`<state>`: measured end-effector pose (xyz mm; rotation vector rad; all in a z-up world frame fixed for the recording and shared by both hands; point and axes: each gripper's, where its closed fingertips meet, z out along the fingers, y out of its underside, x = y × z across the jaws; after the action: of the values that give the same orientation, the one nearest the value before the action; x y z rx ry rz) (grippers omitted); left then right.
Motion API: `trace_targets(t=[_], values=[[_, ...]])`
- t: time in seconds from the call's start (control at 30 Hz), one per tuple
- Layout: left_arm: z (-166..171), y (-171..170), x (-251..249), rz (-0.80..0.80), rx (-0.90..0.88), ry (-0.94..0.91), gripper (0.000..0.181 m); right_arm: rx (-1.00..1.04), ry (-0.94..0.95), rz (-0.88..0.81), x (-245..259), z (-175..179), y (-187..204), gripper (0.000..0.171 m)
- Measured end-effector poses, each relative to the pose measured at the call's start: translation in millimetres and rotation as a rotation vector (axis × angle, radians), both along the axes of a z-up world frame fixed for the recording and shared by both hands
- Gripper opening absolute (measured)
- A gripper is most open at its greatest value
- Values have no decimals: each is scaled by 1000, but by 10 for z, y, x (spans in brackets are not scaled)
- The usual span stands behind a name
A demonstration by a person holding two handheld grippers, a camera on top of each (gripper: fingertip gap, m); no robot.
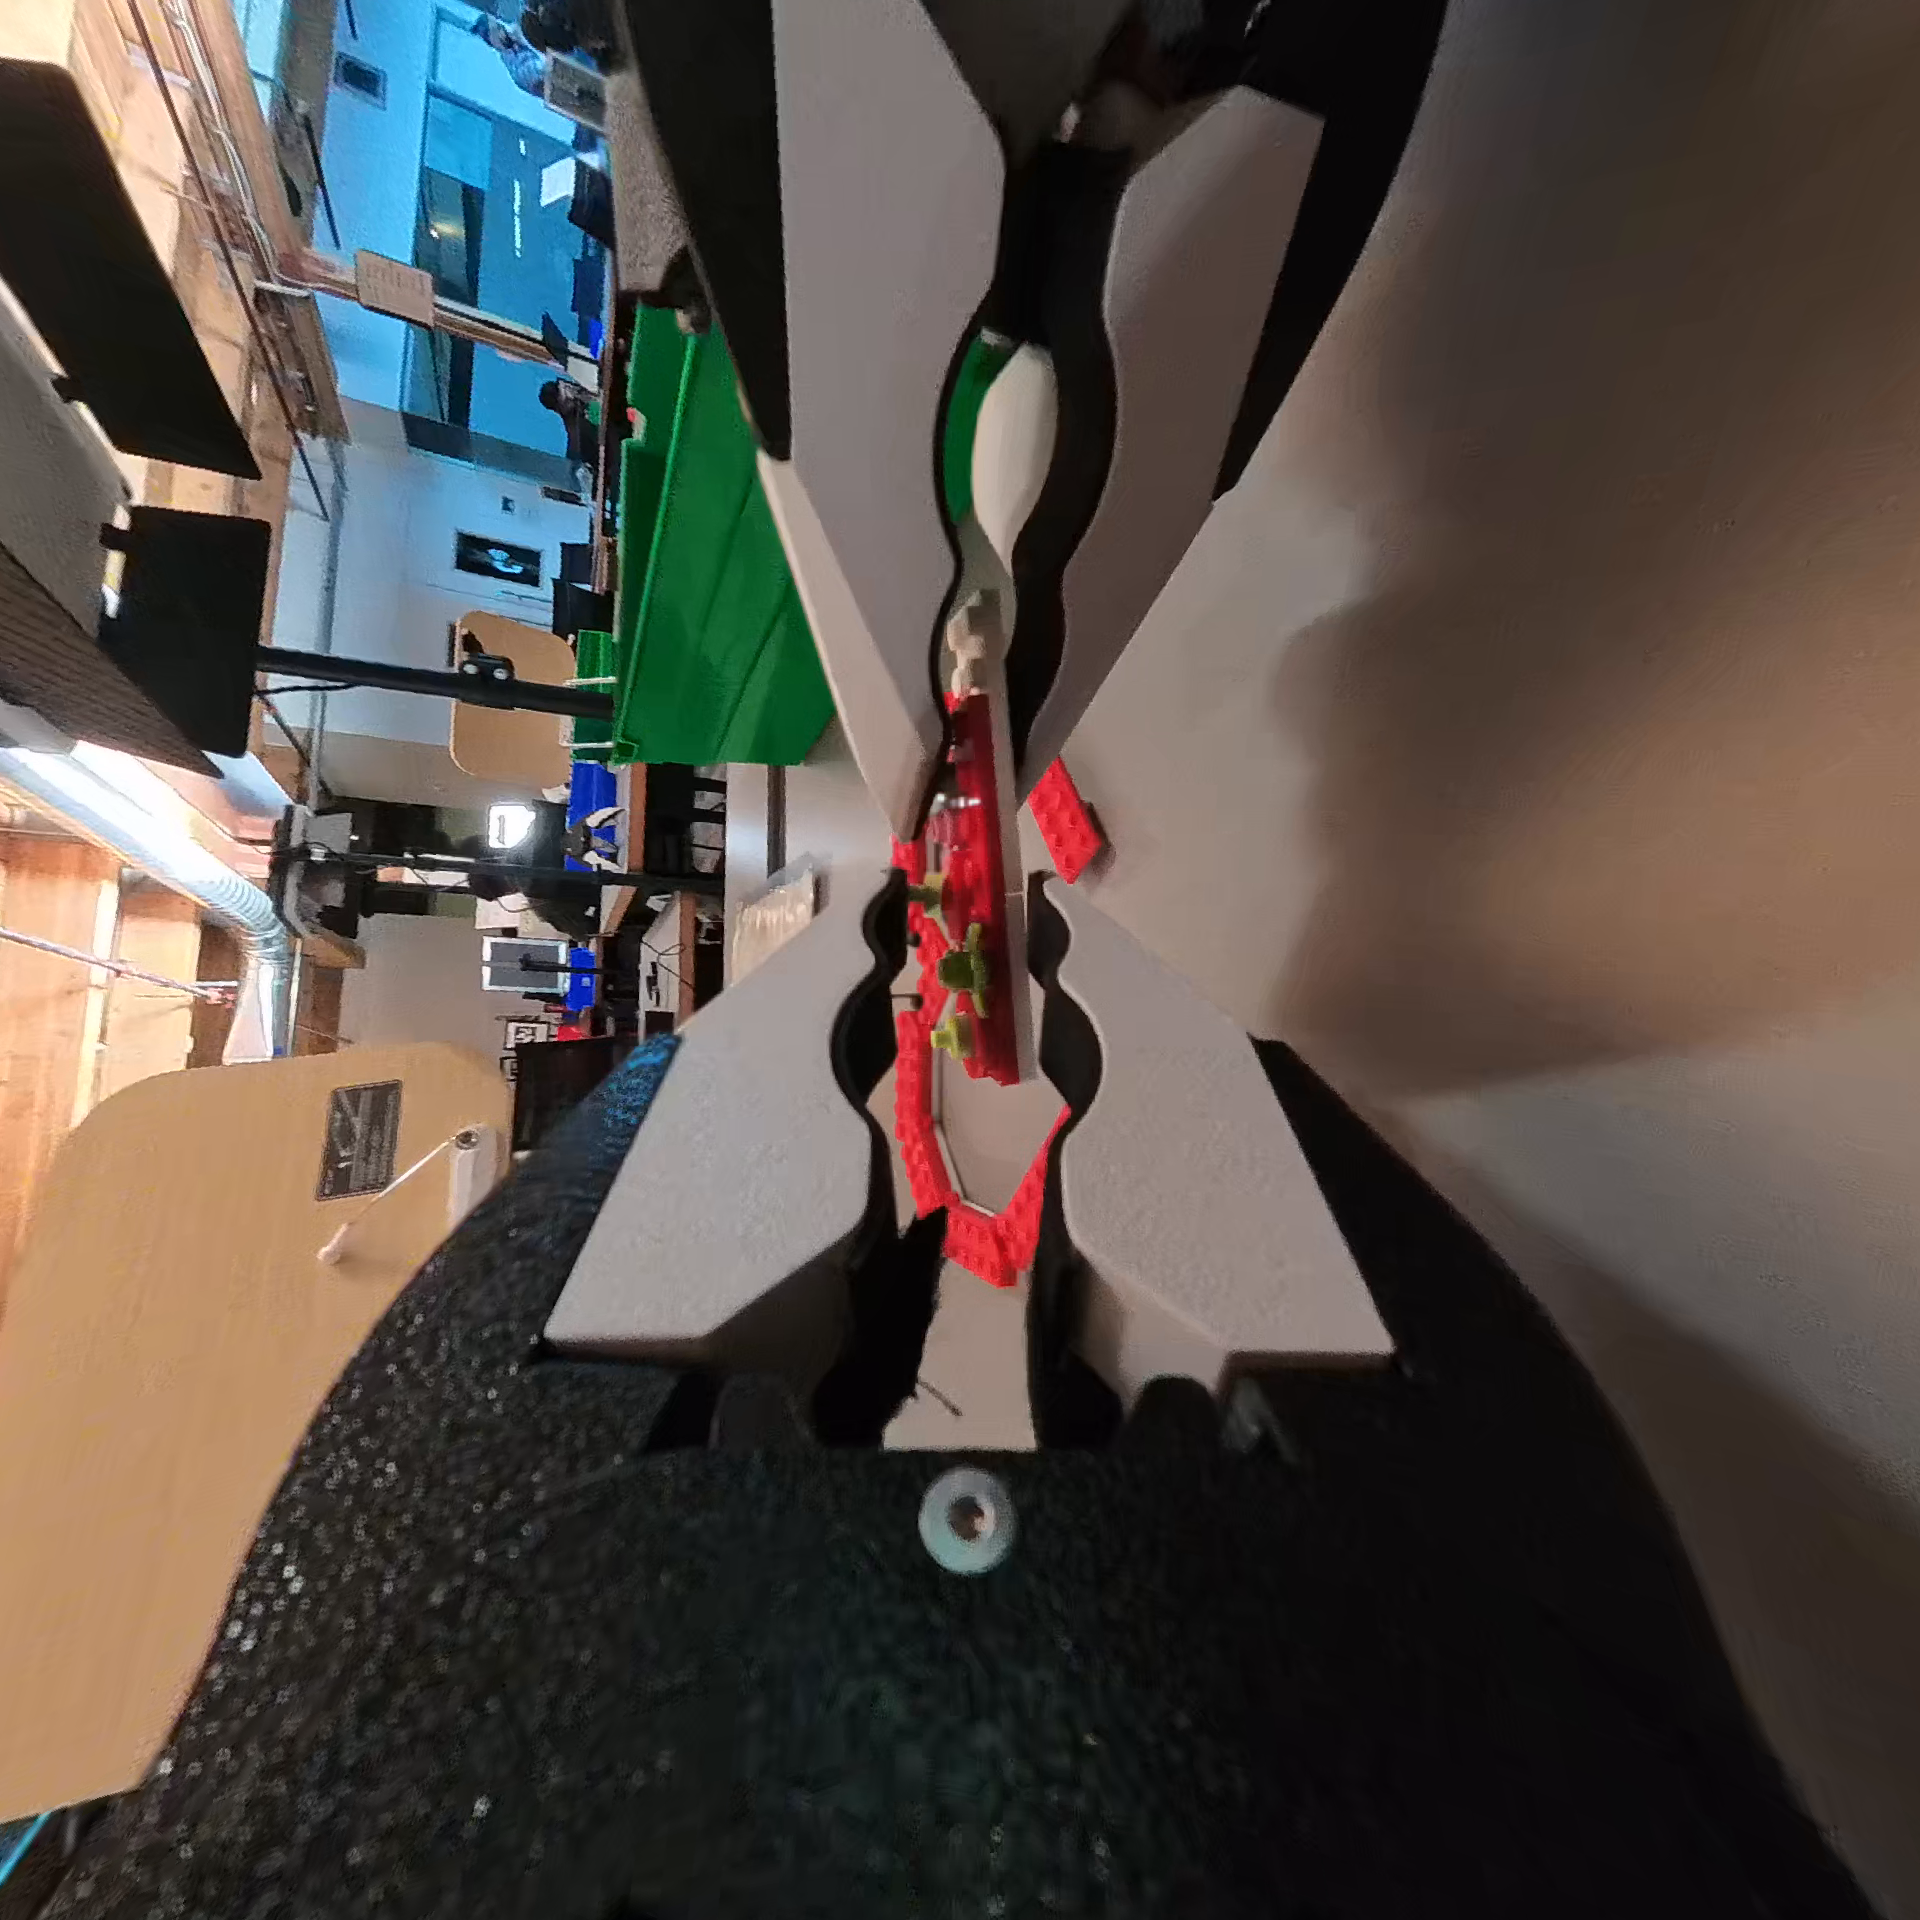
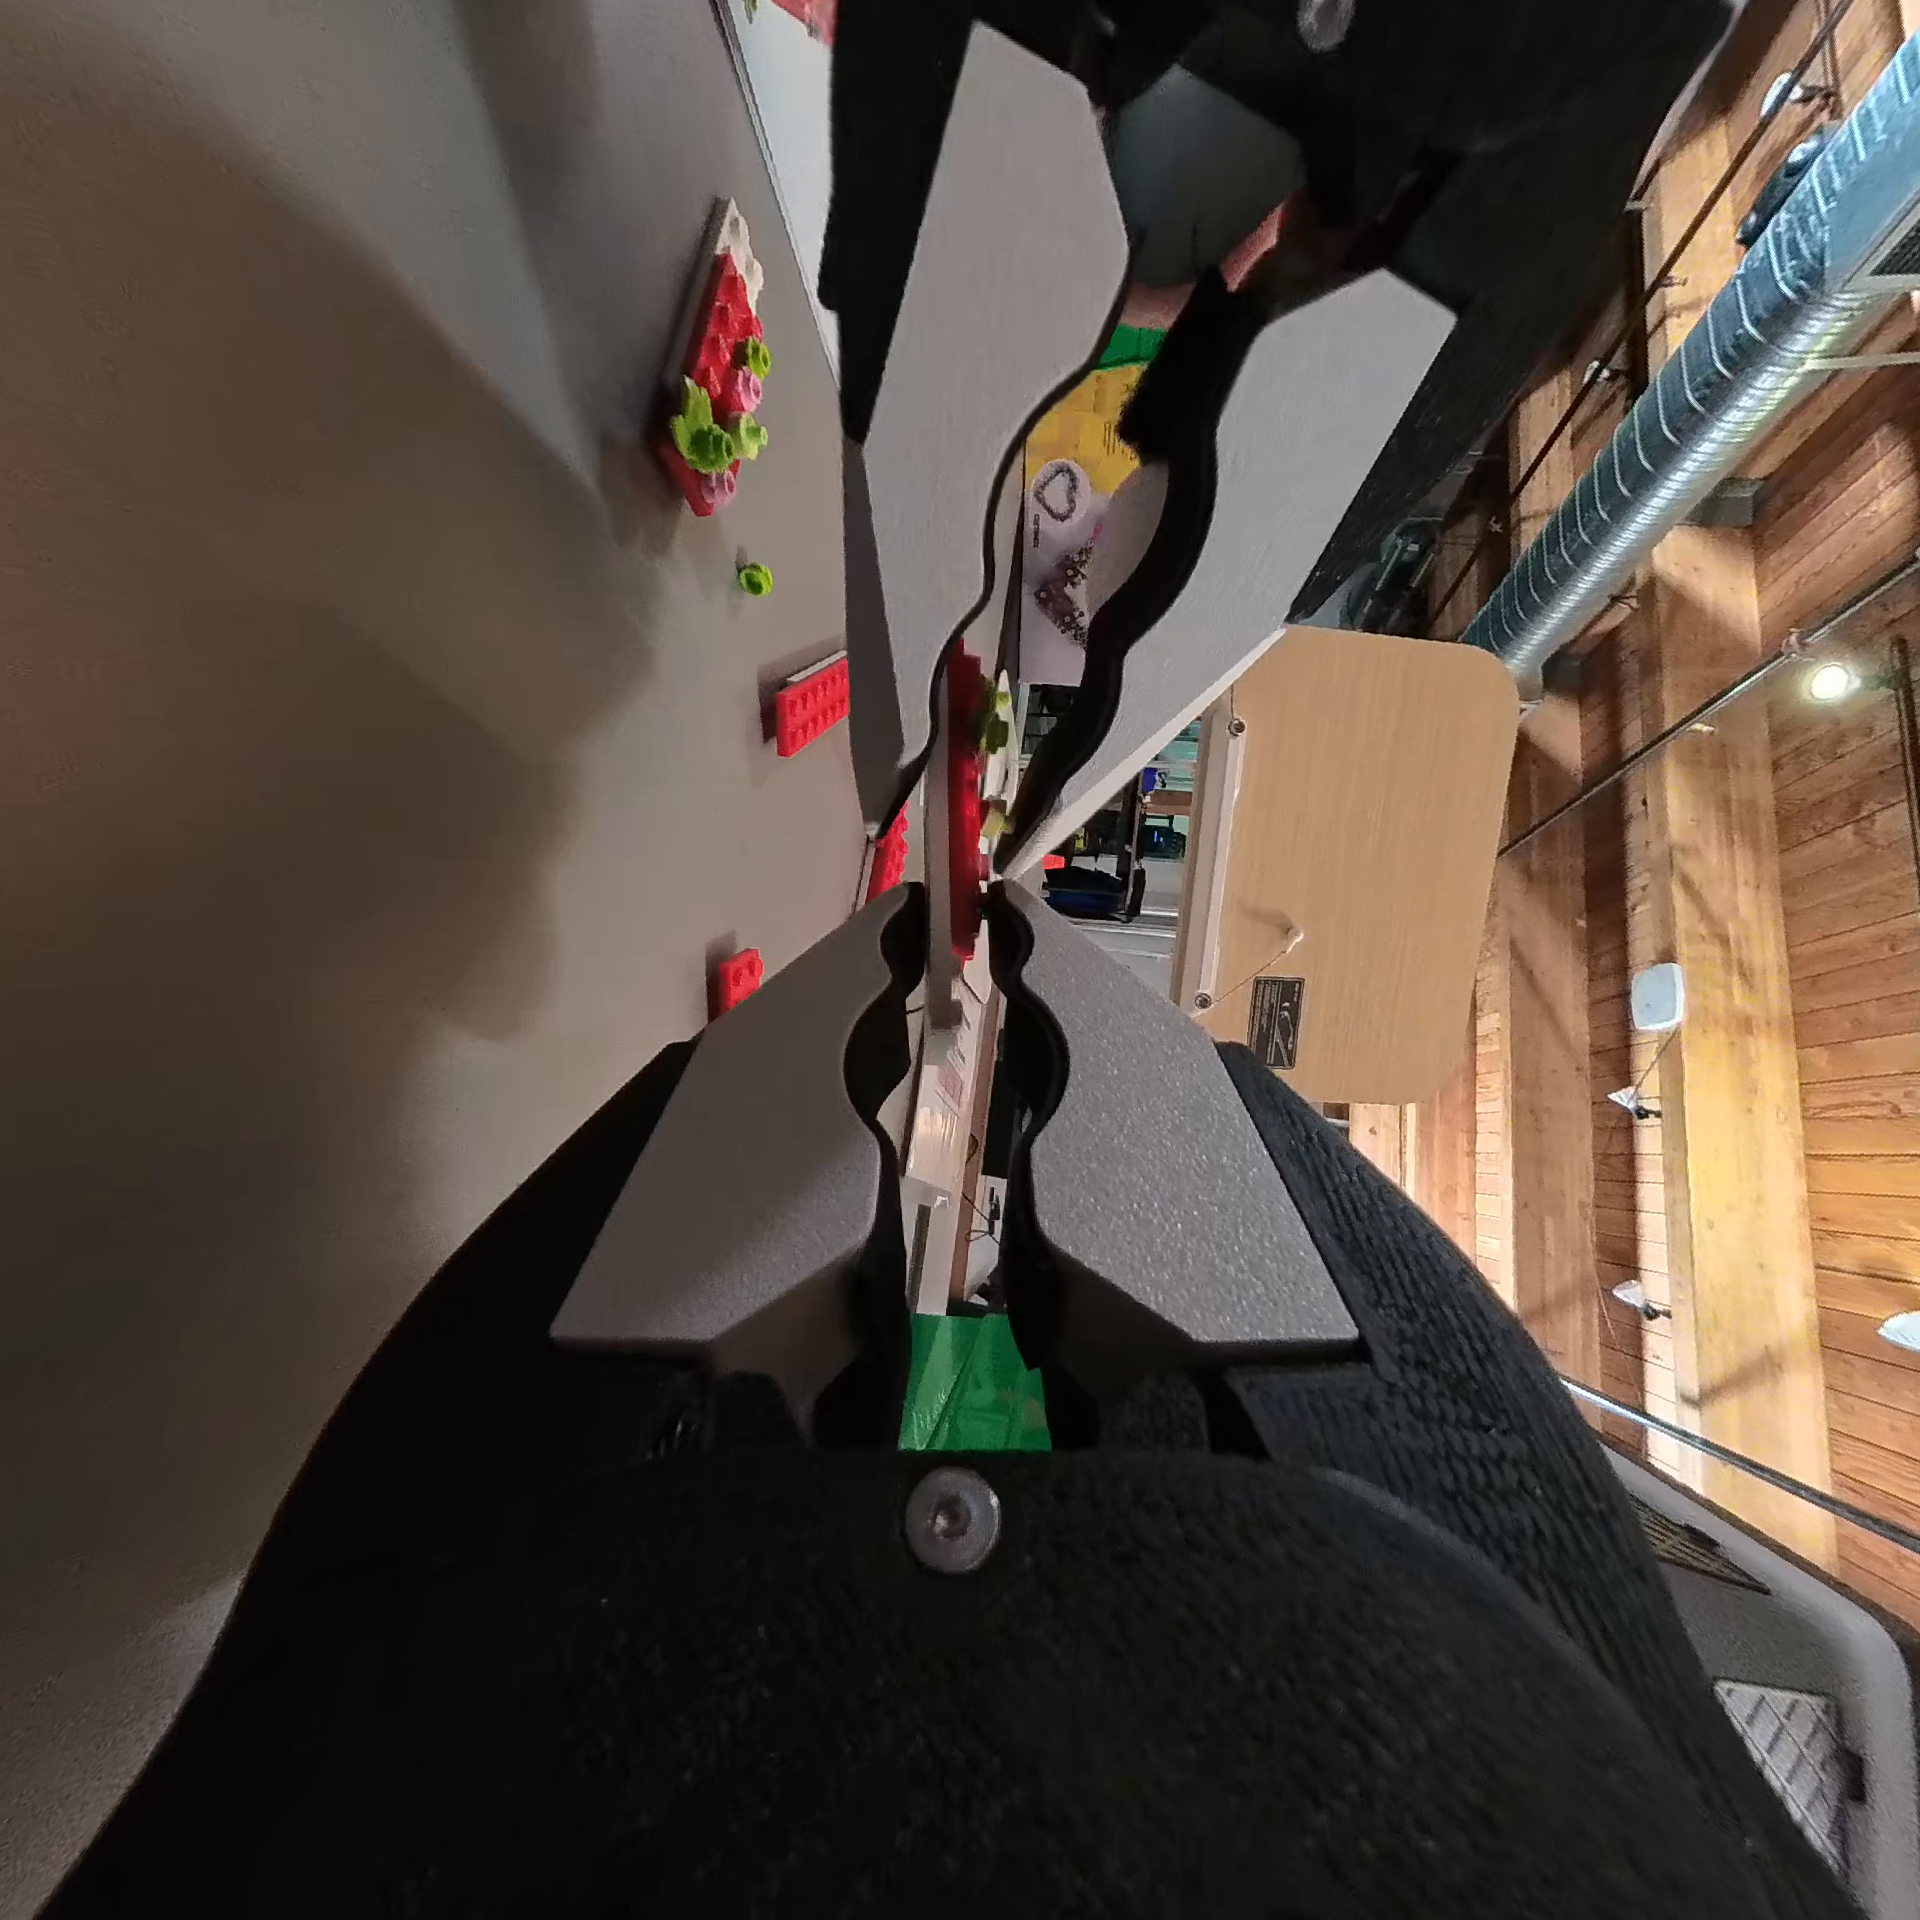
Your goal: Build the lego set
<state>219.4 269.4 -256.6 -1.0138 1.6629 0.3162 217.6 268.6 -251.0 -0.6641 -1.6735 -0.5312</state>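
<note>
Both grippers meet tip to tip and both are shut on one lego assembly (image 1: pixel 982 831): a red plate on a grey base with lime-green studs. In the left wrist view my left gripper (image 1: pixel 966 888) pinches its near end, and the right gripper (image 1: pixel 971 800) comes in from above. In the right wrist view my right gripper (image 2: pixel 956 894) clamps the same assembly (image 2: pixel 964 800), with the left gripper (image 2: pixel 940 836) opposite. A red heart-shaped lego frame (image 1: pixel 914 1143) lies on the grey table behind it.
On the table (image 2: pixel 416 623) lie a second red assembly with white, pink and lime pieces (image 2: pixel 717 364), a loose lime stud (image 2: pixel 753 577), a red plate (image 2: pixel 810 707) and a small red brick (image 2: pixel 736 977). A green bin (image 1: pixel 717 582) stands at the table's far side.
</note>
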Motion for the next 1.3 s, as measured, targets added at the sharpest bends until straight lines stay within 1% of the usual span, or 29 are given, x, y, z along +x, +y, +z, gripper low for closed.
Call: trace_targets(t=[0.3,0.43,0.63,0.93,1.03,1.07,1.17,1.3], values=[[-40,8,-18,13,-130,-35,19,-23,-1,1,-5,-31,-7,9],[-21,10,-18,3,-115,-40,18,-63,22,7,-4,-22,-17,10],[-92,1,-35,-2,-161,-17,15,-35,-26,-1,-17,-75,-21,10],[-110,15,-51,10,-148,8,15,-58,-19,2,-34,-99,-23,10],[-70,-28,-35,0,-189,-63,19,-91,16,14,-31,-73,-27,9],[-48,-38,-46,17,-231,-96,35,-93,17,14,-17,-67,-22,10],[91,-51,-142,73,-344,-219,49,-122,-18,37,20,-131,-48,10],[352,-72,-376,134,-457,-408,51,-185,-102,70,27,-333,-96,10]])
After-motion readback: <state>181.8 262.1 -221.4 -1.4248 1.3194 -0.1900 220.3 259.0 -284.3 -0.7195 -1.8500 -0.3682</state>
